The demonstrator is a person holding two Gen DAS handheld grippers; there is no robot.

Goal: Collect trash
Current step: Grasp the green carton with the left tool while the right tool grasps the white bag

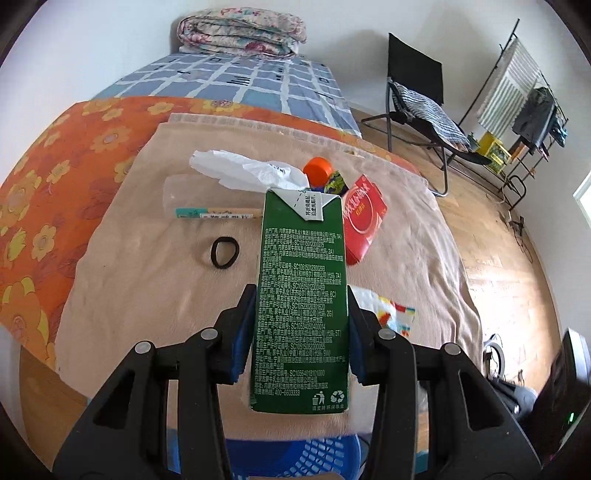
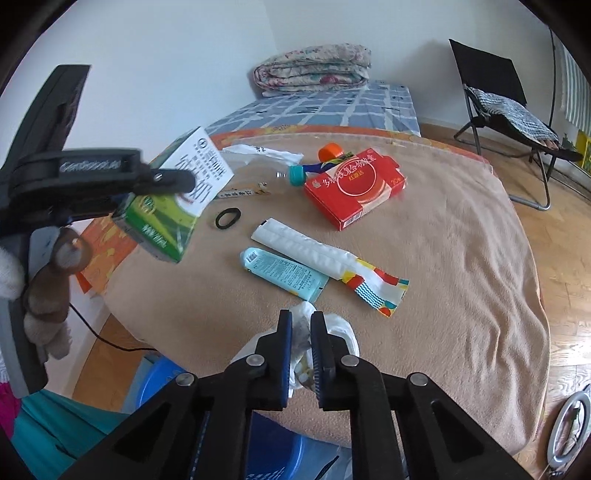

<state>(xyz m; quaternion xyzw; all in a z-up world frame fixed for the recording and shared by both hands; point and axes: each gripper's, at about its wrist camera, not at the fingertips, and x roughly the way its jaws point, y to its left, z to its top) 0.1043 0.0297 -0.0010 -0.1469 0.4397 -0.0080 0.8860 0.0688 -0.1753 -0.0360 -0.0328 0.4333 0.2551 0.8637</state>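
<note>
My left gripper (image 1: 301, 299) is shut on a green milk carton (image 1: 301, 295), held above the beige blanket (image 1: 147, 288); the right wrist view shows the carton (image 2: 173, 218) in the air at the left. My right gripper (image 2: 301, 328) is shut on a crumpled white plastic bag (image 2: 341, 328) at the blanket's near edge. On the blanket lie a red box (image 2: 354, 186), a teal tube (image 2: 284, 273), a white patterned wrapper (image 2: 328, 258), a black hair tie (image 2: 228, 218), a bottle with an orange cap (image 2: 330, 151) and white plastic (image 1: 243, 170).
A blue basket (image 1: 291, 458) sits below the blanket's near edge, also in the right wrist view (image 2: 273, 450). A folded quilt (image 1: 242, 33) lies at the far end of the bed. A black folding chair (image 1: 417, 96) stands on the wood floor at right.
</note>
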